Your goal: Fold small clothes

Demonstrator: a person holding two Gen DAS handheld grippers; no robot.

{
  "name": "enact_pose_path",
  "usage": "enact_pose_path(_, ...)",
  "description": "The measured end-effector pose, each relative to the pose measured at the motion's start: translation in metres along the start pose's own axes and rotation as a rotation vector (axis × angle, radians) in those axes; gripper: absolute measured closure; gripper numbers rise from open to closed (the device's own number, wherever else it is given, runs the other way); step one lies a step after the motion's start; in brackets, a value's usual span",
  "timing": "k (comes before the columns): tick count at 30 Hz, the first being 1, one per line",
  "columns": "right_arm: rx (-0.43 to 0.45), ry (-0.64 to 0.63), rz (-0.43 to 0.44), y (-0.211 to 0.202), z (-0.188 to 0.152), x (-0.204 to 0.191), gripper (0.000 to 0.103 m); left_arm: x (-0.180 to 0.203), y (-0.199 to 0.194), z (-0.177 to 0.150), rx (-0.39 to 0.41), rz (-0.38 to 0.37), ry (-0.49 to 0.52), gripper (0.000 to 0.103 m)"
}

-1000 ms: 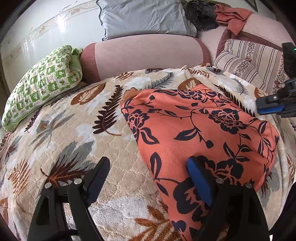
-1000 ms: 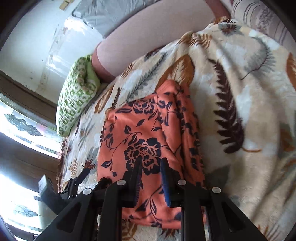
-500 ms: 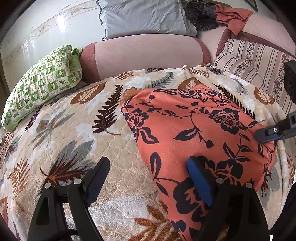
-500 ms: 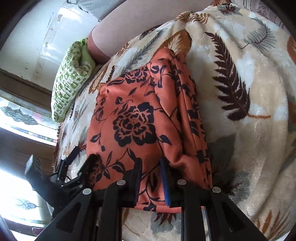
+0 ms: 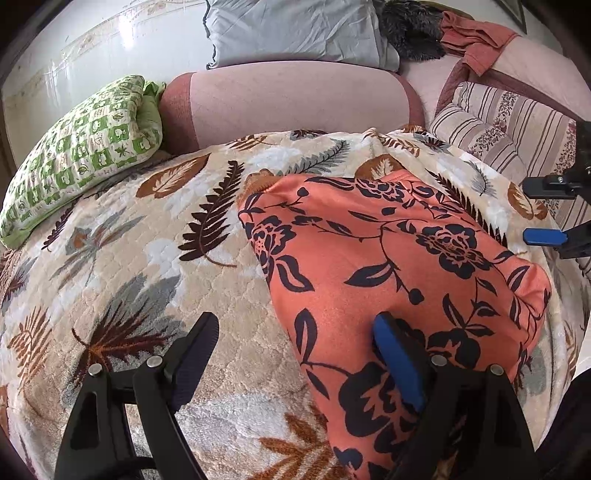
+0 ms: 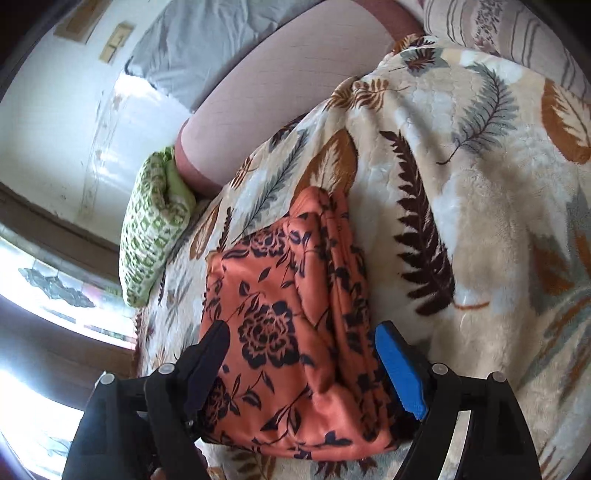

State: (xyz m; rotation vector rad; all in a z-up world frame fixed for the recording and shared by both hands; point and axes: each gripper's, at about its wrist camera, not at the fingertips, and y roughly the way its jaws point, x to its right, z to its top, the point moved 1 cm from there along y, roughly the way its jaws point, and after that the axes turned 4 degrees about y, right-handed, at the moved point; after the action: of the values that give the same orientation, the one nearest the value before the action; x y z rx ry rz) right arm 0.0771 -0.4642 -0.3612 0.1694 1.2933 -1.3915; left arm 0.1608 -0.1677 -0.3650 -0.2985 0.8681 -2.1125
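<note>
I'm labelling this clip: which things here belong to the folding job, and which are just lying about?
Job: orange floral garment, left gripper, right gripper, its jaws opening.
Lying about: green checked pillow, grey pillow, striped cushion, rust cloth.

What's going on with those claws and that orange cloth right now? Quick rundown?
Left gripper open, idle. Right gripper opening, letting go. Orange floral garment lies folded on the blanket. Nothing in the way.

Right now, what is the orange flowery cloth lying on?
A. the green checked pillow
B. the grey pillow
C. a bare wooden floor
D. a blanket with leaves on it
D: the orange flowery cloth lies flat on the leaf-patterned blanket, apart from the green checked pillow.
</note>
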Motion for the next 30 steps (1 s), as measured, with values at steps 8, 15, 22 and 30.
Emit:
enact_pose_path(8,-0.047,0.032,0.052,0.026,0.002,0.012,0.019,0.008,0.01,0.011,-0.016,-0.027,-0.025,0.017)
enact_pose_path(15,-0.09,0.033,0.088,0.041,0.004,0.019,0.019,0.007,0.02,0.025,-0.019,-0.071,-0.051,0.017)
enact_pose_path(22,-0.103,0.028,0.023,0.056,0.013,0.031,0.019,-0.029,0.042,0.032,-0.075,-0.248,-0.217,0.017)
enact_pose_path(30,-0.168,0.052,0.105,0.067,0.018,0.039,0.019,-0.04,0.057,0.034,-0.151,-0.457,-0.271,0.017)
